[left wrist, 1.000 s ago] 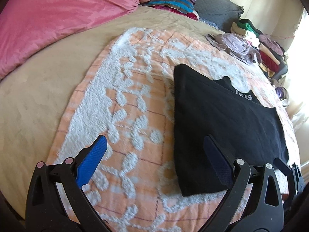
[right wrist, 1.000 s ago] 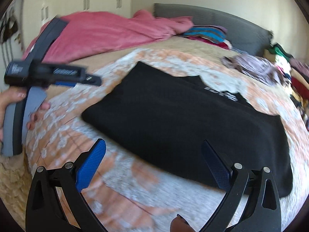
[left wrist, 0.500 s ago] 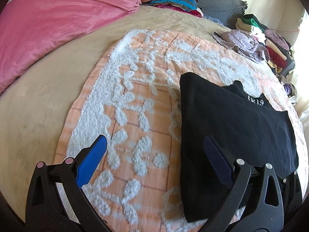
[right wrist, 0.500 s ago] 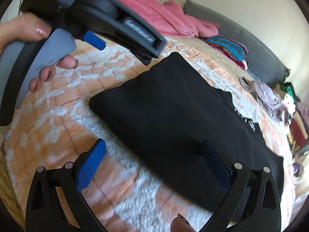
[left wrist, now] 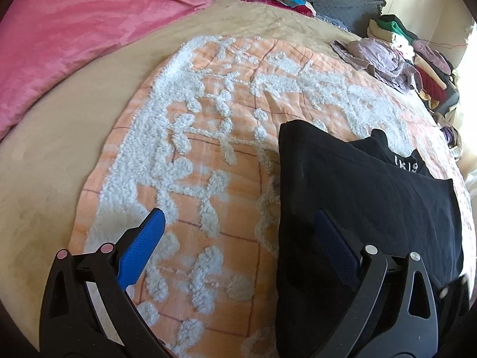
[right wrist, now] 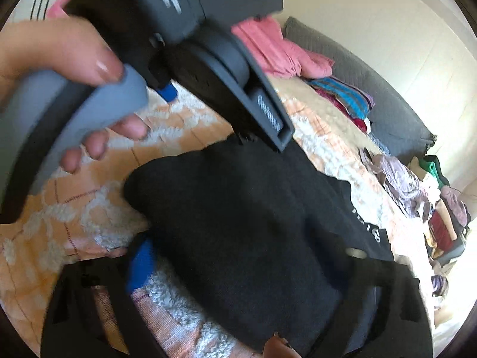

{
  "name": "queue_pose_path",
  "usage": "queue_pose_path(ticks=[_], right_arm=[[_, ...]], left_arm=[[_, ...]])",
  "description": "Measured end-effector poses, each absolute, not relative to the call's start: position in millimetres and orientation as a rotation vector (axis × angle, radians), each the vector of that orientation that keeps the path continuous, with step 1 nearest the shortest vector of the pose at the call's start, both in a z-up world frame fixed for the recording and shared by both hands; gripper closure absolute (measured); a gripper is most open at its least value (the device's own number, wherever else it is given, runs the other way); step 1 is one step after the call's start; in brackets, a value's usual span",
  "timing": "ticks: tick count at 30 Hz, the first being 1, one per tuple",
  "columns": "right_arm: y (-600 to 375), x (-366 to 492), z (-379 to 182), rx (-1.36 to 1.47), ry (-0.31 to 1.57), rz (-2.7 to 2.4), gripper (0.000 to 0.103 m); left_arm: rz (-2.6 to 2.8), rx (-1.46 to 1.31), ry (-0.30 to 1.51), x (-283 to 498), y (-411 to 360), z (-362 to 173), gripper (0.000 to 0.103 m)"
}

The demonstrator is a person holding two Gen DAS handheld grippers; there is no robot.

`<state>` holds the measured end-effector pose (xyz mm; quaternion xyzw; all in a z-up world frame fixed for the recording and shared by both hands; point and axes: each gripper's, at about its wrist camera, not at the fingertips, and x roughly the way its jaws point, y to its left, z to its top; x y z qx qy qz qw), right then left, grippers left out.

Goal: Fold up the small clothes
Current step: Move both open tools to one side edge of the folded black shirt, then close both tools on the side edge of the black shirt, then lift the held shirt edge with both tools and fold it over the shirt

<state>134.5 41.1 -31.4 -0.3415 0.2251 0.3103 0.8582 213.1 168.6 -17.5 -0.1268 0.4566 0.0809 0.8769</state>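
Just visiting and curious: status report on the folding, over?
Left fingers open, hovering at black garment's edge. Right fingers just closing around its near edge, grip unclear. Garment folded flat on the orange blanket, nothing on it.

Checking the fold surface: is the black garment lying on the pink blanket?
No, the black garment lies on the orange-and-white tufted mat; the pink blanket sits apart.

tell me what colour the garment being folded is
Black garment, with small white lettering near its neck; clearest in the left wrist view.
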Motion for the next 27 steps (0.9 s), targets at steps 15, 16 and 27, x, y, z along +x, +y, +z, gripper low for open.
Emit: queue_pose_path(ticks=[15,16,27], right_arm=[[-8,114,11,-0.560,0.329,0.687,0.093],[-14,113,13,-0.545,0.323,0.681,0.093],[-74,108,34,-0.376,0.262,0.567,0.094]], left_arm=[[-0.045,-0.461,0.977,244,141,-2,0.010],[-0.057,-0.460,0.975,245,137,-1,0.010],[-0.183,-0.439,0.926,248,75,31,0.085]])
